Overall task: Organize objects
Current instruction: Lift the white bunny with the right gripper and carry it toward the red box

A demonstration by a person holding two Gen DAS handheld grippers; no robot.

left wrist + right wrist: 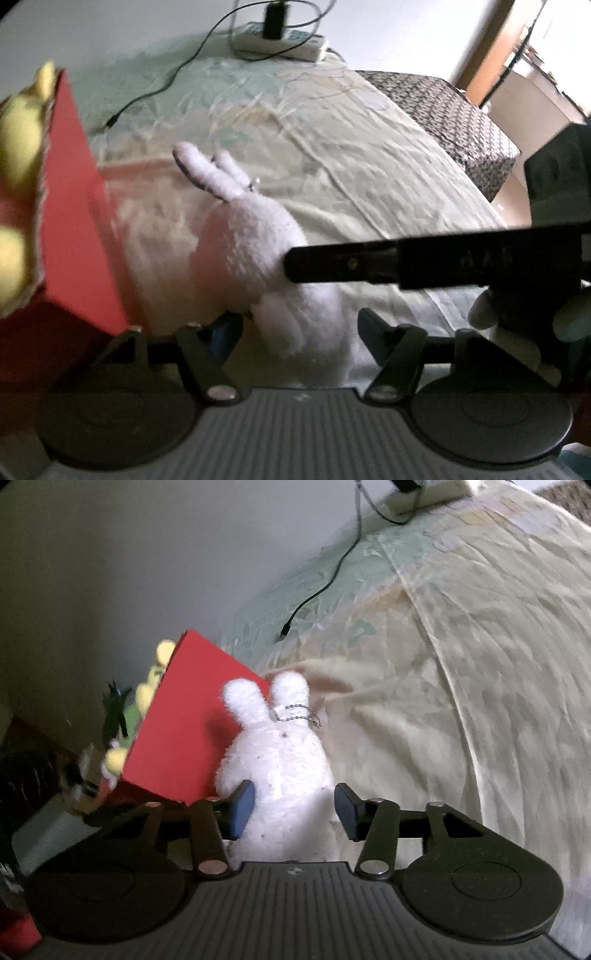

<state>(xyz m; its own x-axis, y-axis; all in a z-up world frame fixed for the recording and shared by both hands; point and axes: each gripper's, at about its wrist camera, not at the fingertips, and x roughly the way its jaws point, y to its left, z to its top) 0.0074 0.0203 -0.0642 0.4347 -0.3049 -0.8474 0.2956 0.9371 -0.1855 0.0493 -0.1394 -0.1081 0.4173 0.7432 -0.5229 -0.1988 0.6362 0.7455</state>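
My right gripper clasped the white plush rabbit between its pads, just beside the red box on the bedsheet. My left gripper stood open around the rabbit's lower body. No writing was legible.

Home bedroom: bed with a wrinkled pale floral sheet pushed against a plain white wall, power strip with a trailing charger cable on the bedding, wooden door frame off to one side.
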